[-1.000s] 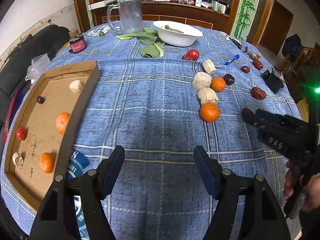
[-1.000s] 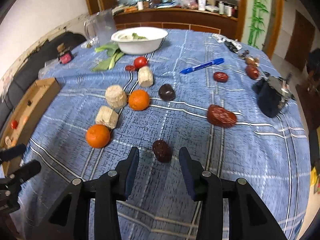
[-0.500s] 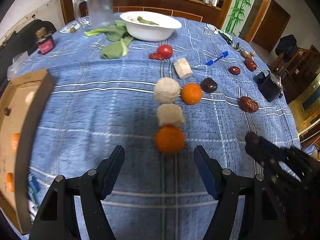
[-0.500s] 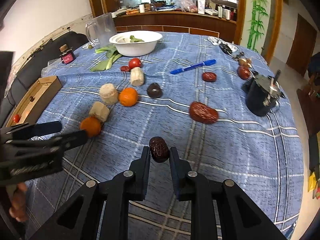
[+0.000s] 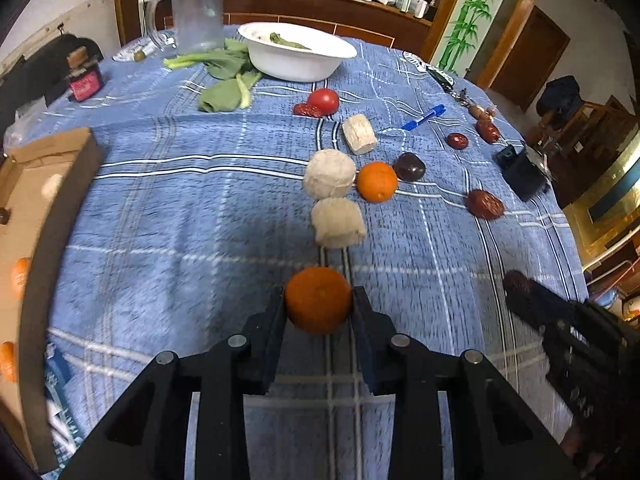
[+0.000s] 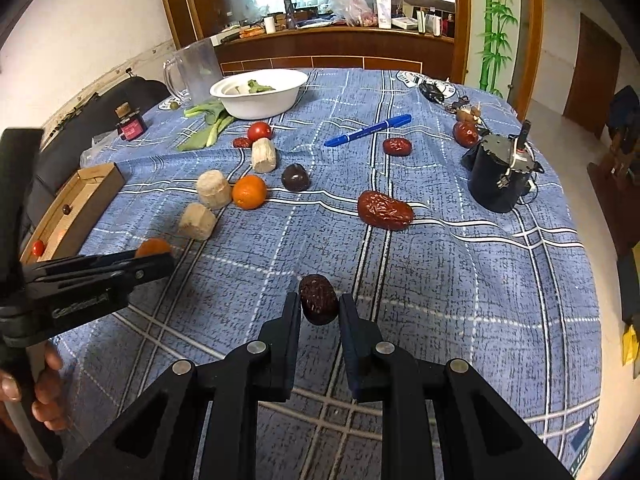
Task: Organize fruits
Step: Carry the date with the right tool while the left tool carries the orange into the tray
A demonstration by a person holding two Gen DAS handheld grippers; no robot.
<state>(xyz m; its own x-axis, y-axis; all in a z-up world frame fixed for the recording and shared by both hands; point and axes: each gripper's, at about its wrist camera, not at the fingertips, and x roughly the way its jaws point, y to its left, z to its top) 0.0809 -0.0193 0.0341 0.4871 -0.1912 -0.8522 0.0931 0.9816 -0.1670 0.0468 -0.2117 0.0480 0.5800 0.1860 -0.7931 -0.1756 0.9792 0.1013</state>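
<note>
Both hand-held grippers are now clamping fruit, left hand-held gripper [image 5: 318, 307] closing on the round orange tangerine [image 5: 318, 300], right hand-held gripper [image 6: 319, 309] pinching the dark wrinkled date [image 6: 318, 299]; lifting straight up is avoiding rolling.

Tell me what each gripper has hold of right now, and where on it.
The left gripper, jaws closing, has a mandarin orange between its pads at its widest sides. The right gripper is shut on a dark dried date, pinched across its sides.
</note>
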